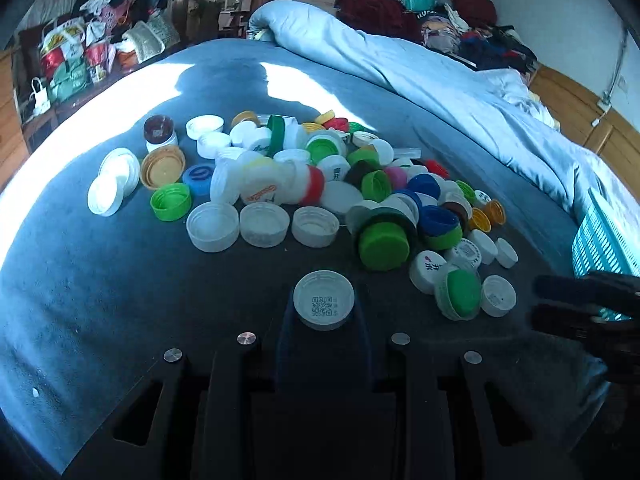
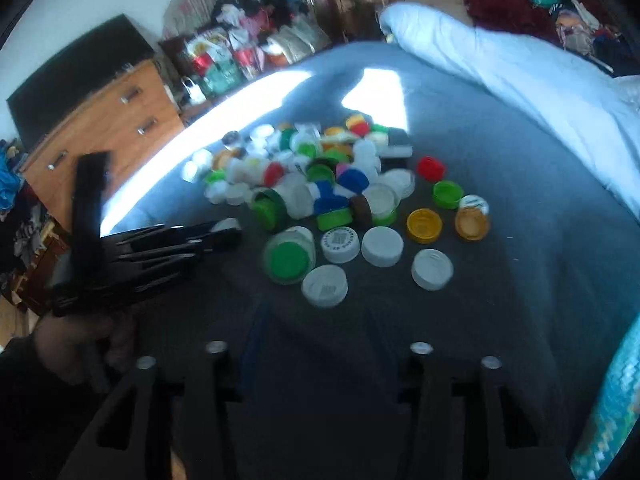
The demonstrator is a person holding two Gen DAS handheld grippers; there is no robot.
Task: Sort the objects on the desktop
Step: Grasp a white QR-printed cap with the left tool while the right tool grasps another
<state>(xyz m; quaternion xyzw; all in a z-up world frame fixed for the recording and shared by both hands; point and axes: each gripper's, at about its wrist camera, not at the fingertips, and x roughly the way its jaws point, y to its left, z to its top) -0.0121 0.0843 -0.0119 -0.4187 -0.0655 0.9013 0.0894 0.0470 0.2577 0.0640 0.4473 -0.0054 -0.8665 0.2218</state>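
Observation:
A heap of plastic bottle caps [image 1: 320, 184], white, green, blue, yellow and red, lies on a grey-blue bed sheet [image 1: 120, 300]. In the left wrist view my left gripper [image 1: 324, 320] is shut on a white cap with a QR code [image 1: 324, 300], at the near edge of the heap. The right wrist view shows that gripper [image 2: 224, 236] from the side, with the cap [image 2: 228, 224] at its tip. My right gripper [image 2: 320, 320] hovers just short of another white cap [image 2: 324, 286]. Its jaws stand a little apart with nothing between them. It also shows at the right edge as my right gripper [image 1: 560, 302].
A teal mesh basket [image 1: 600, 240] stands on the bed to the right, seen also as the basket [image 2: 612, 400]. A folded pale-blue duvet [image 1: 440, 80] runs along the far right. A wooden drawer chest [image 2: 108, 120] and piled bags [image 1: 80, 56] stand beyond the bed's left edge.

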